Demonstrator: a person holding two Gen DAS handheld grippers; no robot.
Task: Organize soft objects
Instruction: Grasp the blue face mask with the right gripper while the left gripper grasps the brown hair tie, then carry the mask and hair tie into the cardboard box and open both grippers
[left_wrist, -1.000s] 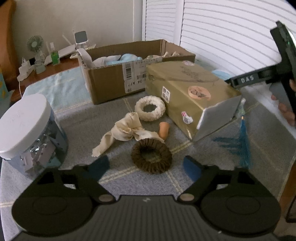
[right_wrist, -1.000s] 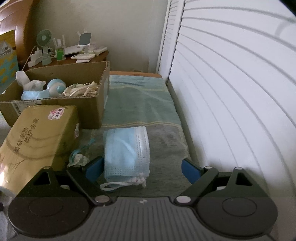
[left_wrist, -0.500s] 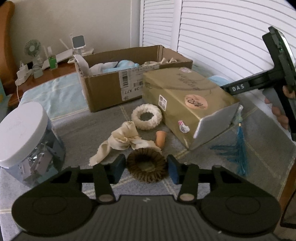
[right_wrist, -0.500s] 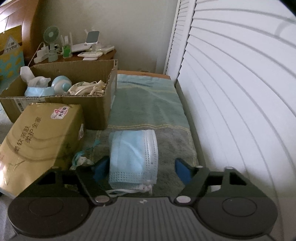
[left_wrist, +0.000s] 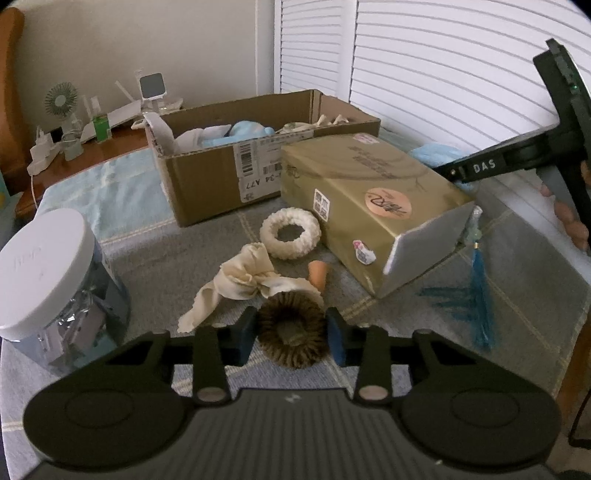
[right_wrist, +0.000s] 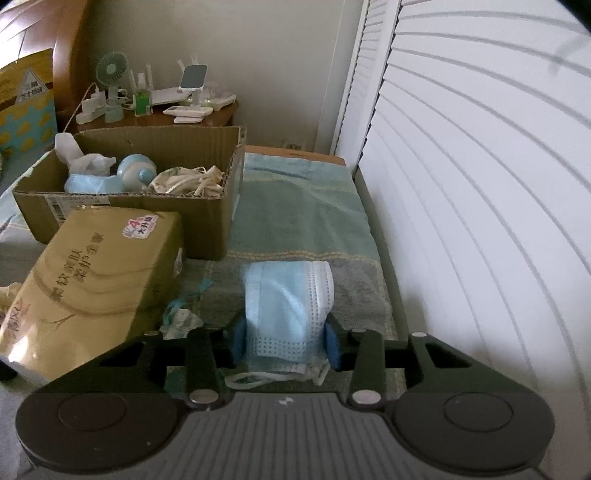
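Far left, a clear jar (left_wrist: 55, 295) with a white lid stands on the grey cloth. Just right of it a cream rag (left_wrist: 243, 284) lies crumpled, touching the brown scrunchie (left_wrist: 291, 332). My left gripper (left_wrist: 291, 338) has just been closing and its blue pads now press both sides of that scrunchie, squeezing it narrow. Behind it: a white scrunchie (left_wrist: 290, 236), a small orange cone (left_wrist: 318, 273), then the open cardboard box (left_wrist: 221, 184) with soft things inside. Right of these, a gold package (left_wrist: 369, 199) lies tilted; a blue tassel (left_wrist: 480, 306) sprawls beside its silver end.

Right wrist view: gold package left, box behind it, a blue face mask (right_wrist: 286, 306) folded on the green towel (right_wrist: 306, 206) near the white shutters (right_wrist: 480, 184). My right gripper (right_wrist: 286, 345) has just been closing too; it is clenched on the mask's near end, the ear loops trailing below
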